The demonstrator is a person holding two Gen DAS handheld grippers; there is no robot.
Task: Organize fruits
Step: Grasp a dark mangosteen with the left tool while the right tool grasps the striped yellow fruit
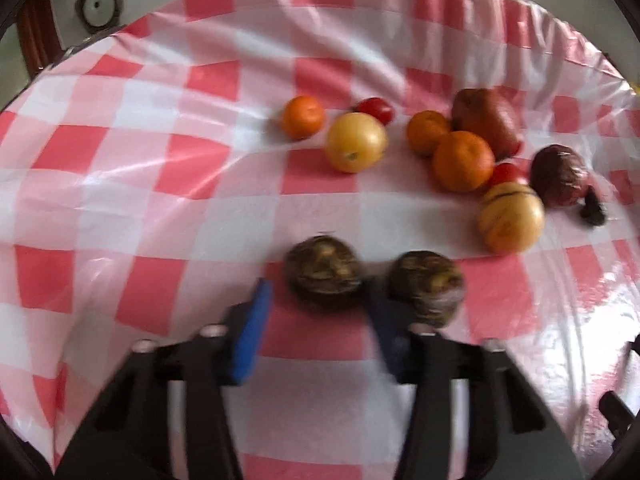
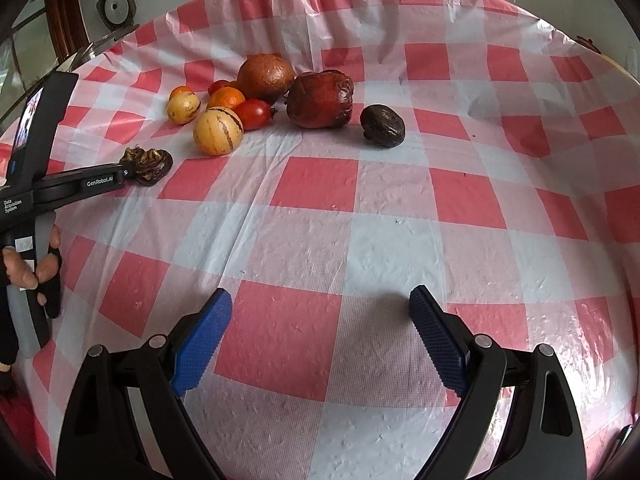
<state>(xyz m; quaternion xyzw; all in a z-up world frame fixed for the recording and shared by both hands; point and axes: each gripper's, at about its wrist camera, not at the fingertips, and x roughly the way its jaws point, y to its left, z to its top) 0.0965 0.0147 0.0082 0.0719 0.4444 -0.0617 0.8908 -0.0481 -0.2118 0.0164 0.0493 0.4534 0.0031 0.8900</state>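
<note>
Left claw (image 1: 320,296) spread around one wrinkled brown fruit (image 1: 324,276) lying nearest on the checked surface (image 2: 360,200), pads flanking it with a sliver of cloth showing on one side, so not yet clamped; right claw (image 2: 320,312) released and empty over bare cloth. Looks like the pick-up step of sorting: next, squeeze gently and lift clear of the twin brown fruit (image 1: 426,286) just beside it.

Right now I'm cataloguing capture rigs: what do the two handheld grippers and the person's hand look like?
Both are black plastic with silver pivot bolts and blue textured finger pads. The right gripper shows dimpled pads. The left gripper shows, in the right wrist view, white "GenRobot.AI" lettering, a grey handle and a small lit screen. The left hand wears a black fingerless glove.
</note>
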